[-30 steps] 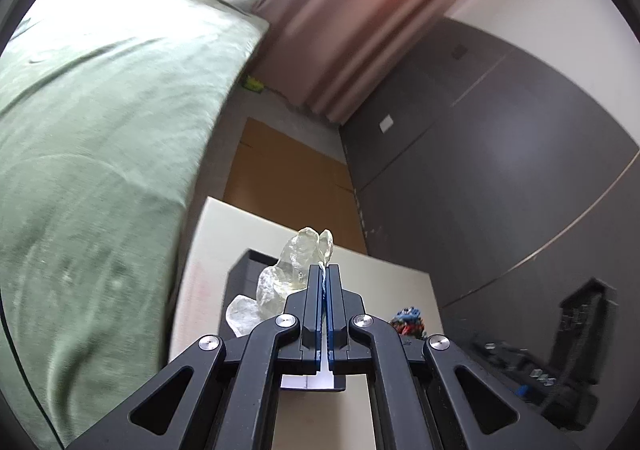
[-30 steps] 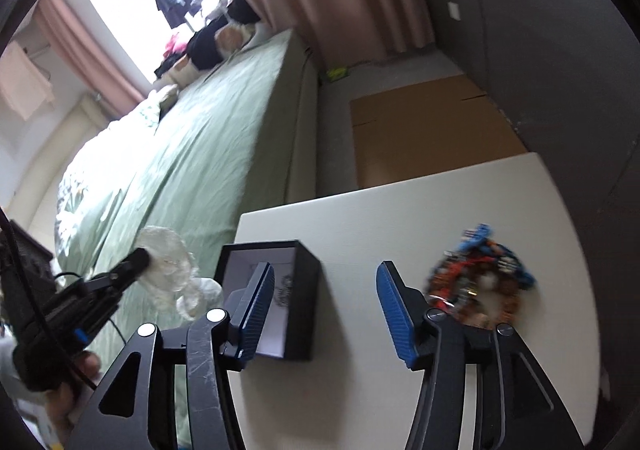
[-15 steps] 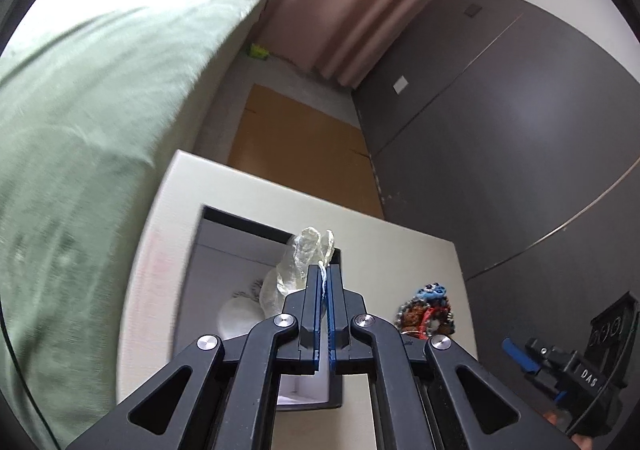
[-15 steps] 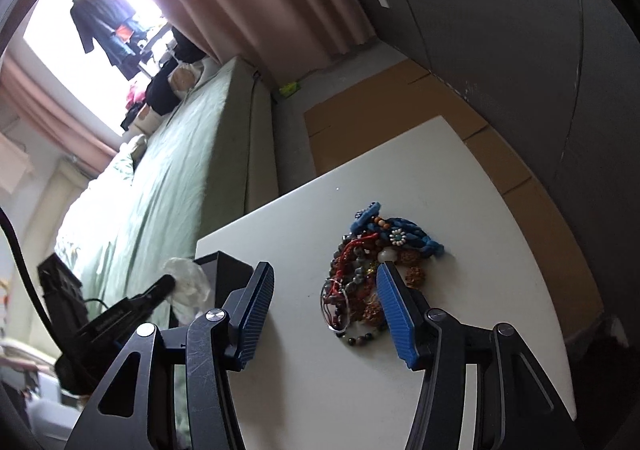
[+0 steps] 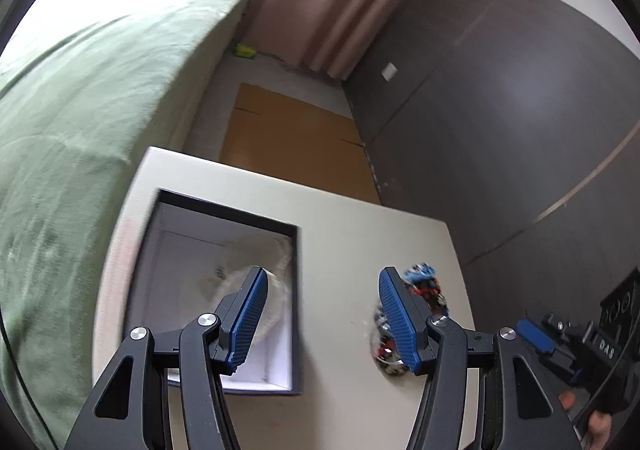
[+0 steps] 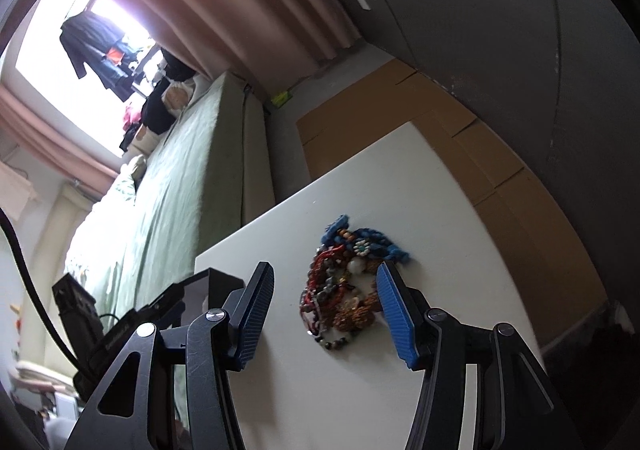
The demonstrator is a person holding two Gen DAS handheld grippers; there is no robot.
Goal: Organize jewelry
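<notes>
The jewelry (image 6: 347, 282) lay in one tangled heap on the white table (image 6: 460, 217), toward its right edge and well apart from the open dark box (image 5: 294, 314) near the left edge. It was beads, cords and a blue knitted strand, red and brown pieces knotted through each other. I judge it light and limp, likely to trail and snag, so you would have done best to pinch a thick cluster near the middle rather than a loose end. Your right gripper (image 6: 325, 316) hovered over the heap with its jaws half apart, holding nothing. Your left gripper (image 5: 320, 320) had just opened its jaws above the box; nothing was between them, and a crumpled clear plastic bag (image 5: 264, 282) lay inside the box below its left finger.
</notes>
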